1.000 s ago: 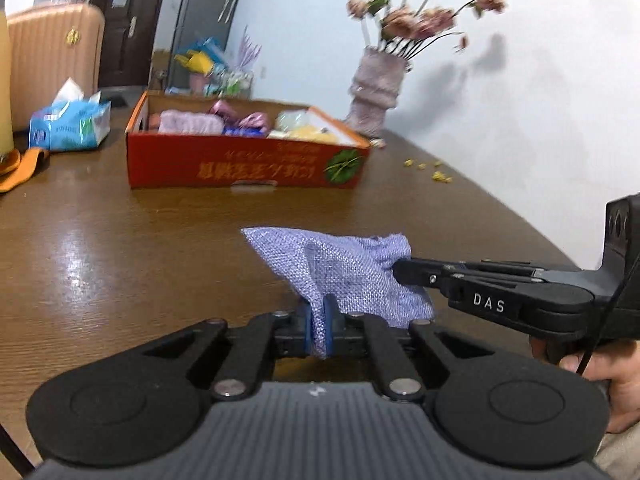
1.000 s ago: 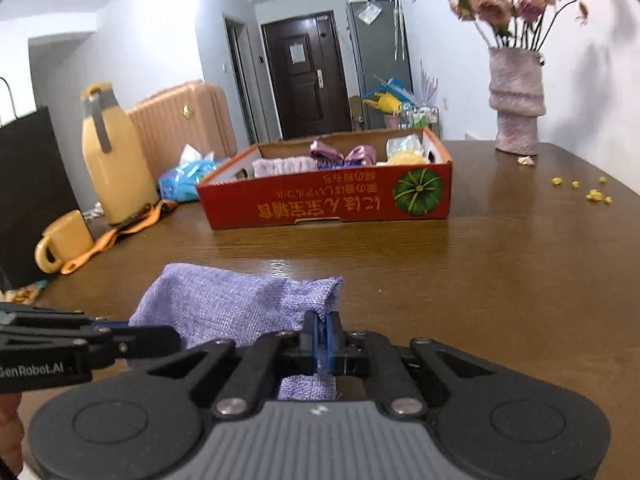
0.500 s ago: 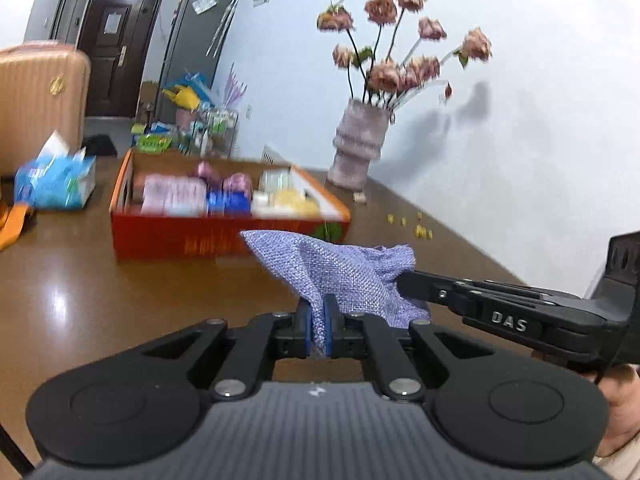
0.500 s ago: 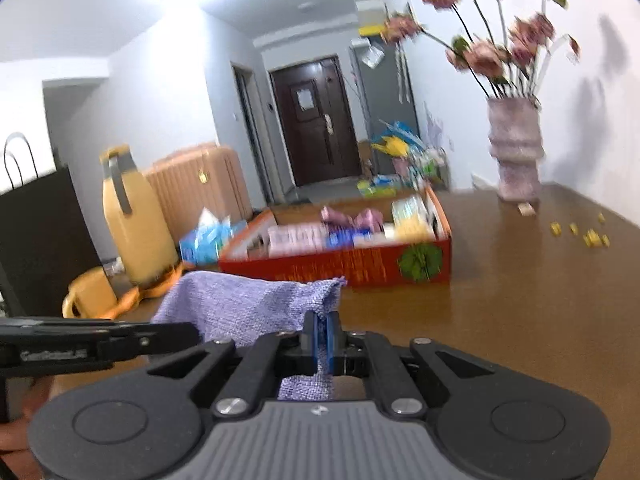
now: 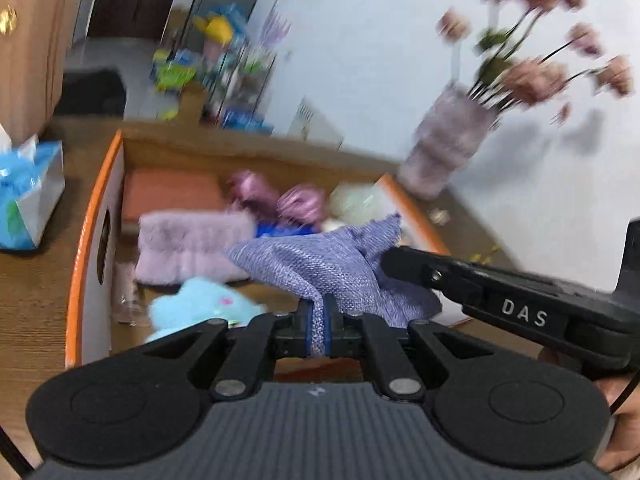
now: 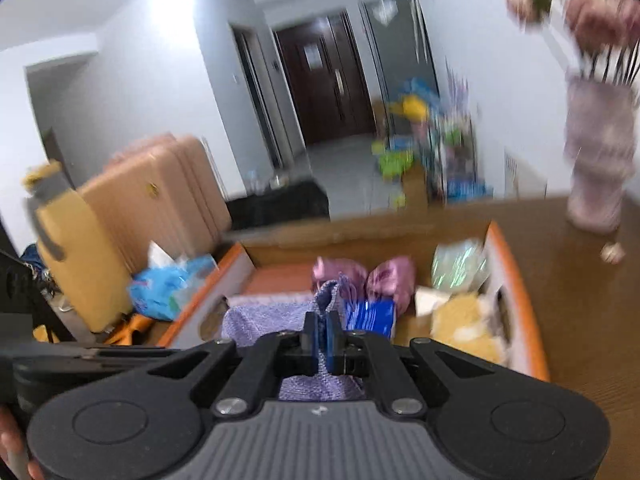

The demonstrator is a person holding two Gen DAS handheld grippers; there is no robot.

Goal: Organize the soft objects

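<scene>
A lilac woven cloth bag hangs stretched between both grippers, over the open orange cardboard box. My left gripper is shut on one edge of the bag. My right gripper is shut on the other edge; its black fingers reach in from the right in the left wrist view. Inside the box lie a fluffy pink pouch, a light blue plush toy, shiny pink bows, a blue packet and a yellow soft item.
A pink vase of dried flowers stands on the brown table right of the box. A blue tissue pack lies left of it. A yellow flask and a tan suitcase are further left. A hand holds the right gripper.
Both grippers have carried the lilac bag forward from the bare table to above the box. The box now fills the middle of both views, and the picture is blurred by motion.
</scene>
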